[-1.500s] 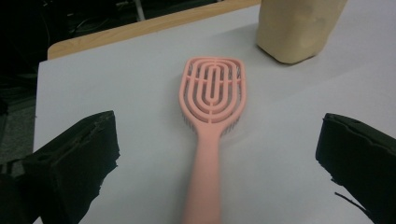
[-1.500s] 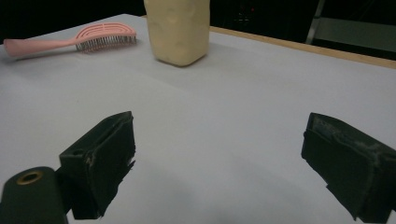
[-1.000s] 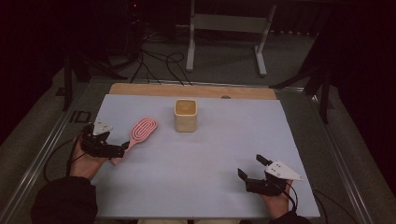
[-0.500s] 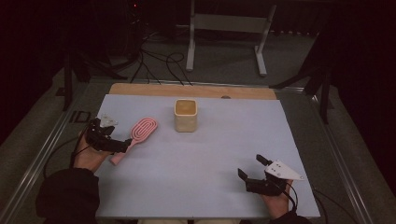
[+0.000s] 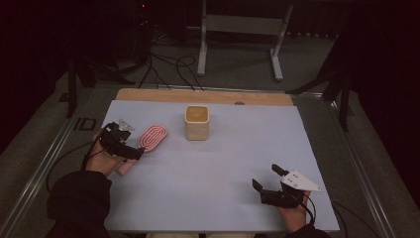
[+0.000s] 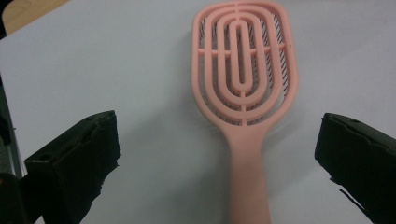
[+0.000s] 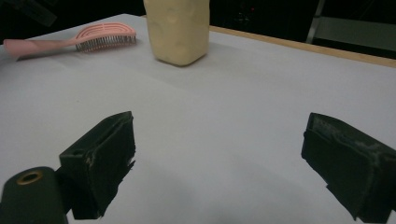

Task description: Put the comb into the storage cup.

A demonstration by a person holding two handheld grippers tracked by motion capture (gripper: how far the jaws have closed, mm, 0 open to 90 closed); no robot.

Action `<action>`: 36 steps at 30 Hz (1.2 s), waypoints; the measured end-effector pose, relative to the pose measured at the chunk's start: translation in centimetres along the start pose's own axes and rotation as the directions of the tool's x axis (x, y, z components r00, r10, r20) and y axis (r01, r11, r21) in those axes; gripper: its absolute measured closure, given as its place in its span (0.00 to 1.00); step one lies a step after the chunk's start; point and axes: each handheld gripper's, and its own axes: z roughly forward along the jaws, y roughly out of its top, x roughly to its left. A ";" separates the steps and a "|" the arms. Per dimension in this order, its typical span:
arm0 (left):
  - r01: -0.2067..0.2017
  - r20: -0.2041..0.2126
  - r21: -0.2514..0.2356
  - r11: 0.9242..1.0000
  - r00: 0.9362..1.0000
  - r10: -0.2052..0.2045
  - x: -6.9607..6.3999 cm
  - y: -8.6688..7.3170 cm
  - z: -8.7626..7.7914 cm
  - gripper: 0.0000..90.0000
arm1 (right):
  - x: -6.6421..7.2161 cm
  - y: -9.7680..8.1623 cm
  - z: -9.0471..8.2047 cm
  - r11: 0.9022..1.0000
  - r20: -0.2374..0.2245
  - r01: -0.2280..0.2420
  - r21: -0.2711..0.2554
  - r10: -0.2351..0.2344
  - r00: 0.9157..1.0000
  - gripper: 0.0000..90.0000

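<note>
Left gripper view puts the pink hairbrush (image 6: 243,93) squarely ahead of me: its vented oval head lies farther out and its handle runs straight back toward the camera, passing between my two black jaws, which stand wide apart with bare table on either side of the handle. So the brush's long axis lines up with my reach, and the jaws would close across the handle's width rather than along it, which I judge to be the right approach for a pick-up. In the high view the brush (image 5: 148,143) lies on the pale blue table cover (image 5: 228,198) at the left side, bristles down, head pointing up and to the right toward the cream-coloured square container (image 5: 197,122), which stands a little apart from it. My left gripper (image 5: 130,151) sits right at the handle end, while my right gripper (image 5: 265,179), its jaws also spread and holding nothing, rests well apart near the front right corner. The left hand is clearly the nearer one.
</note>
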 end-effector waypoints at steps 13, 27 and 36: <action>-0.035 0.004 0.094 0.995 0.999 0.035 -0.3 0.8 1.6 0.01 | 0.0 0.0 0.0 1.000 -0.001 0.001 0.005 -0.001 1.000 0.11; -0.034 0.005 0.190 0.981 0.999 0.034 -0.4 0.8 2.9 0.01 | 0.0 0.0 0.0 1.000 -0.002 0.001 0.007 -0.001 1.000 0.11; -0.040 0.020 0.226 0.973 0.999 0.036 -0.8 1.0 3.4 0.02 | 0.0 0.0 0.1 1.000 -0.001 0.001 0.007 -0.001 1.000 0.11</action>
